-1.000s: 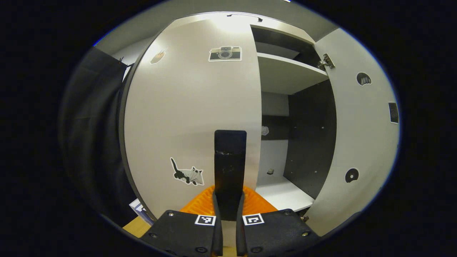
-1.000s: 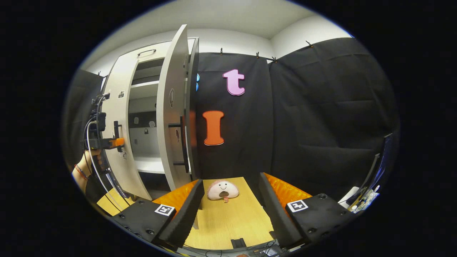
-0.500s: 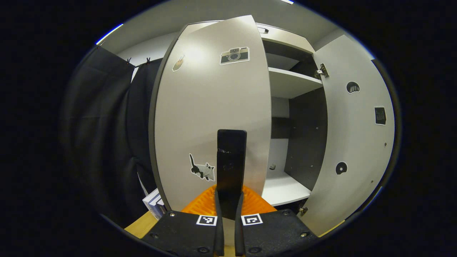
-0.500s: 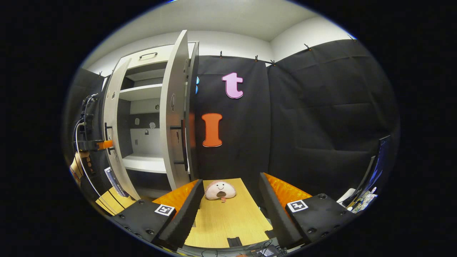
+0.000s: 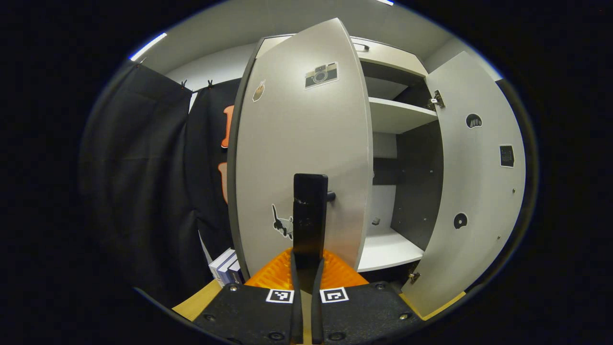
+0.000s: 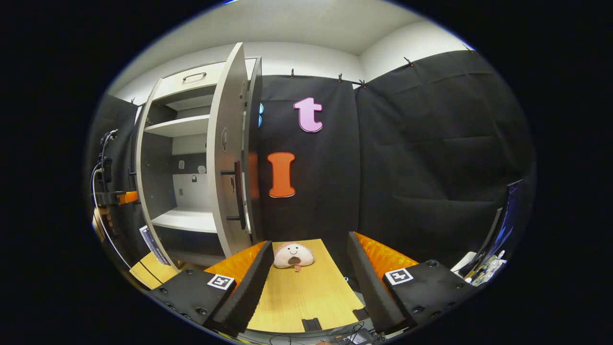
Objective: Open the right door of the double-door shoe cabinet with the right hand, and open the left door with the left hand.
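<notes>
The white shoe cabinet (image 5: 397, 115) stands with both doors swung out and its shelves bare. The left door (image 5: 297, 143), with camera and cat stickers, faces me in the left gripper view. My left gripper (image 5: 306, 262) is shut on that door's black bar handle (image 5: 310, 211). The right door (image 5: 479, 182) hangs wide open at the right. In the right gripper view the right door (image 6: 225, 158) is edge-on, its handle (image 6: 238, 194) untouched. My right gripper (image 6: 306, 280) is open over the wooden table, apart from the cabinet. My left gripper (image 6: 125, 197) is at the far left there.
A pink plush toy (image 6: 293, 255) lies on the wooden table (image 6: 306, 302) just beyond my right fingers. A few books (image 5: 225, 266) stand beside the cabinet's base. A monitor's edge (image 6: 503, 230) shows at far right. Black cloth walls surround the booth.
The left door has swung farther out with my left gripper on its handle, showing more shelves. The right gripper stays open and has barely shifted.
</notes>
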A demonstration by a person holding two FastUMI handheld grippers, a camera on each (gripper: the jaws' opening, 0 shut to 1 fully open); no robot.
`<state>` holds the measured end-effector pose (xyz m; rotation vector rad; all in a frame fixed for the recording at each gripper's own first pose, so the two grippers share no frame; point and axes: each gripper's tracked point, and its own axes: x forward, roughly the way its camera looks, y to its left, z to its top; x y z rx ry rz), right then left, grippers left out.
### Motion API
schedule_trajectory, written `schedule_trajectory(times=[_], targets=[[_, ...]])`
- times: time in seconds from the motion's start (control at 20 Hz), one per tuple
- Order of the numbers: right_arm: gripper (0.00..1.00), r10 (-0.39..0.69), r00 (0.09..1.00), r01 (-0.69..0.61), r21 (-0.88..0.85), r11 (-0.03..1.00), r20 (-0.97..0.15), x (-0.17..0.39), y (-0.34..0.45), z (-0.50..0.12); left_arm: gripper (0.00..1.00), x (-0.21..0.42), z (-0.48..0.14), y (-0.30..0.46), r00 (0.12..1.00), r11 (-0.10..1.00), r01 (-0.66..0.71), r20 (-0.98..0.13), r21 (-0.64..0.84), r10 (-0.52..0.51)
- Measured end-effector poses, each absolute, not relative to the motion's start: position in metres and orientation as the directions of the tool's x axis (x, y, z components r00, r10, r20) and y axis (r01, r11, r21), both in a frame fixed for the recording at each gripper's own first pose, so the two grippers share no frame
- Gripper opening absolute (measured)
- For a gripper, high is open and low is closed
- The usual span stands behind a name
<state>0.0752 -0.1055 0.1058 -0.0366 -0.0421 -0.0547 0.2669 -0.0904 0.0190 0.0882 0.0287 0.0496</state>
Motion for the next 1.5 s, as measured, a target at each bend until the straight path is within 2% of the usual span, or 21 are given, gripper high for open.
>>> schedule_trajectory(times=[0.1, 0.15, 0.2, 0.25, 0.4, 0.45, 0.5, 0.55, 0.6, 0.85, 0.9, 0.95, 1.1, 1.15, 1.2, 1.4, 1.45, 1.5], targets=[[0.99, -0.041, 0.998, 0.043, -0.037, 0.998, 0.047, 0.076, -0.102, 0.107, 0.06, 0.266, 0.020, -0.088, 0.998, 0.994, -0.064, -0.021, 0.085, 0.066], [0.94, -0.038, 0.998, 0.039, -0.038, 0.998, 0.046, 0.078, -0.101, 0.107, 0.06, 0.267, 0.020, -0.087, 0.997, 0.994, -0.069, -0.019, 0.085, 0.071], [0.94, -0.034, 0.998, 0.035, -0.037, 0.999, 0.043, 0.080, -0.099, 0.106, 0.06, 0.266, 0.020, -0.086, 0.997, 0.993, -0.075, -0.019, 0.086, 0.077], [0.99, -0.029, 0.999, 0.030, -0.035, 0.999, 0.039, 0.082, -0.097, 0.105, 0.06, 0.265, 0.020, -0.085, 0.996, 0.993, -0.080, -0.018, 0.088, 0.082], [0.99, -0.011, 1.000, 0.012, -0.028, 1.000, 0.029, 0.090, -0.087, 0.103, 0.05, 0.265, 0.023, -0.080, 0.996, 0.992, -0.092, -0.015, 0.088, 0.093], [0.94, -0.004, 1.000, 0.005, -0.031, 1.000, 0.025, 0.092, -0.083, 0.102, 0.05, 0.265, 0.022, -0.078, 0.995, 0.991, -0.100, -0.013, 0.086, 0.102], [0.99, 0.002, 1.000, -0.002, -0.035, 0.999, 0.024, 0.094, -0.080, 0.102, 0.05, 0.265, 0.023, -0.076, 0.994, 0.990, -0.110, -0.008, 0.085, 0.111], [0.94, 0.006, 1.000, -0.005, -0.037, 0.999, 0.029, 0.096, -0.076, 0.103, 0.03, 0.266, 0.023, -0.073, 0.993, 0.989, -0.116, -0.008, 0.089, 0.117], [0.99, 0.010, 0.999, -0.009, -0.039, 0.999, 0.032, 0.098, -0.073, 0.105, 0.03, 0.265, 0.024, -0.071, 0.992, 0.988, -0.126, -0.006, 0.093, 0.127], [0.99, 0.039, 0.999, -0.038, -0.039, 0.999, 0.022, 0.112, -0.054, 0.103, 0.00, 0.264, 0.026, -0.057, 0.986, 0.982, -0.166, 0.007, 0.093, 0.166], [0.94, 0.043, 0.999, -0.042, -0.038, 0.998, 0.022, 0.115, -0.050, 0.104, 0.00, 0.263, 0.027, -0.057, 0.987, 0.982, -0.163, 0.007, 0.093, 0.163], [0.99, 0.046, 0.999, -0.046, -0.038, 0.998, 0.022, 0.117, -0.047, 0.104, 0.00, 0.263, 0.027, -0.057, 0.988, 0.983, -0.156, 0.008, 0.096, 0.156], [0.99, 0.054, 0.998, -0.053, -0.040, 0.998, 0.020, 0.124, -0.036, 0.103, 0.00, 0.262, 0.027, -0.054, 0.989, 0.984, -0.145, 0.012, 0.101, 0.144], [0.94, 0.058, 0.998, -0.058, -0.039, 0.998, 0.018, 0.125, -0.031, 0.102, 0.00, 0.262, 0.027, -0.053, 0.990, 0.984, -0.143, 0.013, 0.103, 0.143], [0.99, 0.065, 0.998, -0.065, -0.039, 0.997, 0.013, 0.128, -0.026, 0.101, 0.00, 0.262, 0.028, -0.051, 0.989, 0.984, -0.145, 0.016, 0.105, 0.144], [0.99, 0.076, 0.997, -0.076, -0.041, 0.996, 0.014, 0.134, -0.011, 0.101, 0.00, 0.259, 0.029, -0.038, 0.983, 0.978, -0.181, 0.019, 0.106, 0.180], [0.94, 0.082, 0.997, -0.082, -0.041, 0.996, 0.011, 0.136, -0.005, 0.100, 0.00, 0.261, 0.027, -0.036, 0.982, 0.977, -0.188, 0.011, 0.098, 0.188], [0.94, 0.088, 0.996, -0.088, -0.041, 0.995, 0.004, 0.138, 0.002, 0.099, 0.00, 0.259, 0.028, -0.036, 0.982, 0.977, -0.191, 0.010, 0.091, 0.190]])
